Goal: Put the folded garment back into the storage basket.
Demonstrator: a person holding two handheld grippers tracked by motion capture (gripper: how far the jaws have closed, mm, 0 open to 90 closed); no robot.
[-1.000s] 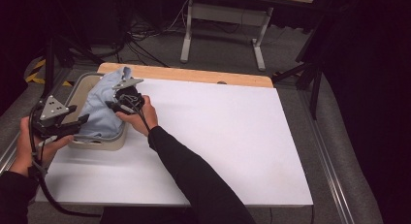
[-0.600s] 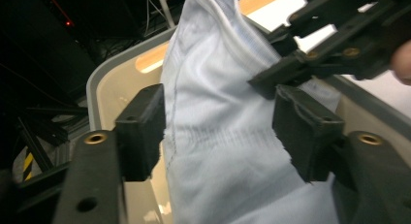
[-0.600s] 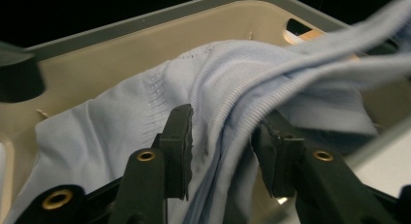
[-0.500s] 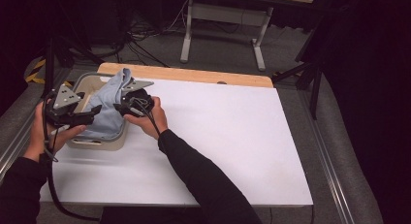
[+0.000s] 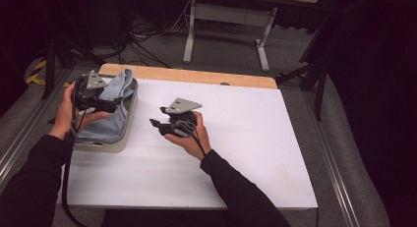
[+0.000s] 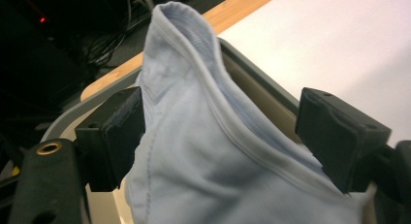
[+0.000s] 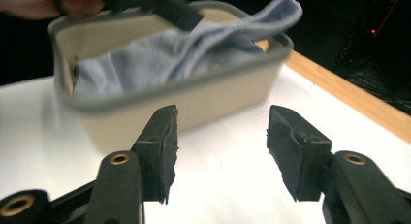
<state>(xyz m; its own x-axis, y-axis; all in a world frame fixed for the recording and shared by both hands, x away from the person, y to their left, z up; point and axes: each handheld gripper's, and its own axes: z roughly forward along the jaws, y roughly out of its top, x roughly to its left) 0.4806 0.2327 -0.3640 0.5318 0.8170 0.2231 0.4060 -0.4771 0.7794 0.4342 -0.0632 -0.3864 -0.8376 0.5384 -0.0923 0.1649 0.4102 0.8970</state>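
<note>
Light-blue cloth (image 5: 110,109) sits bunched in the beige bin (image 5: 129,123) at the bench's (image 5: 255,138) left end. Your left gripper (image 6: 218,141) has just been opening; cloth lies between its fingers, unpinched. Right gripper (image 5: 156,125) has been opening too, empty. Placing looks done; next, lift the left clear.

Your left gripper (image 6: 218,141) looks down along its two black jaws at a pale blue cloth (image 6: 203,151) heaped in a beige bin (image 6: 257,90) with a grey rim. The jaws have just been opening and stand wide, one on each side of the cloth, with fabric between them. One fold rises in a peak past the rim. Beyond the bin lies the white desk (image 6: 349,44) with its wooden edge.
</note>
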